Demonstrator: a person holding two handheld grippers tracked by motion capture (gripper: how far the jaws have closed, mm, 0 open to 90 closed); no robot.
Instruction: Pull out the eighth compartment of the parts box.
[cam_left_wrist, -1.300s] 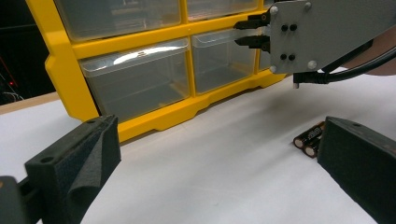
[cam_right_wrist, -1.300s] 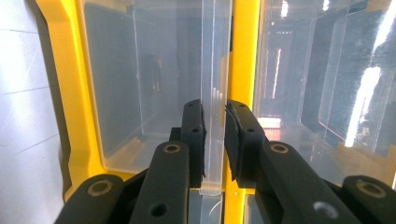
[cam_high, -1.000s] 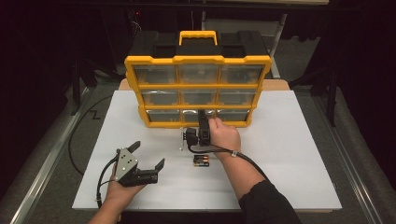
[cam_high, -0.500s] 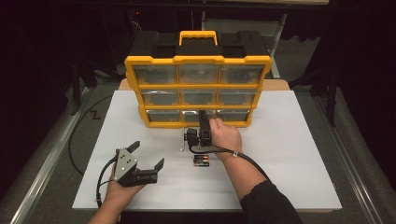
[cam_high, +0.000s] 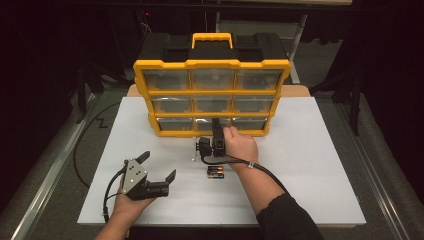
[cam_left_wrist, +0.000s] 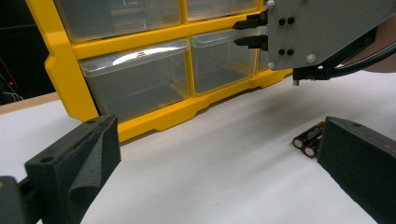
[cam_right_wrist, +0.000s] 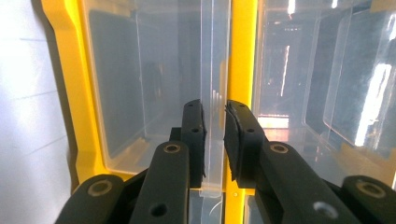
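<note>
1. We see the drawer (cam_high: 212, 123), a clear plastic one in the middle of the bottom row of the yellow organizer (cam_high: 212, 85), with a thin transparent pull tab (cam_right_wrist: 212, 93) standing out from its front.
2. Our right gripper (cam_right_wrist: 214, 135) has its fingers nearly closed on that tab, the pads pressing it from both sides; the gripper is turned on its side.
3. The drawer looks empty through its clear wall, and so does its neighbour, the bottom-left drawer (cam_left_wrist: 135, 79).
4. The organizer has nine clear drawers in three rows, a black top and a yellow carry handle (cam_high: 212, 38); what lies in the upper drawers we cannot tell.
5. It stands at the far part of the white surface (cam_high: 320, 165).
6. Two batteries (cam_high: 215, 173) lie side by side on the surface, near the right hand.
7. Our left gripper (cam_high: 159, 169) rests low at the near left, its fingers wide apart and holding nothing.
</note>
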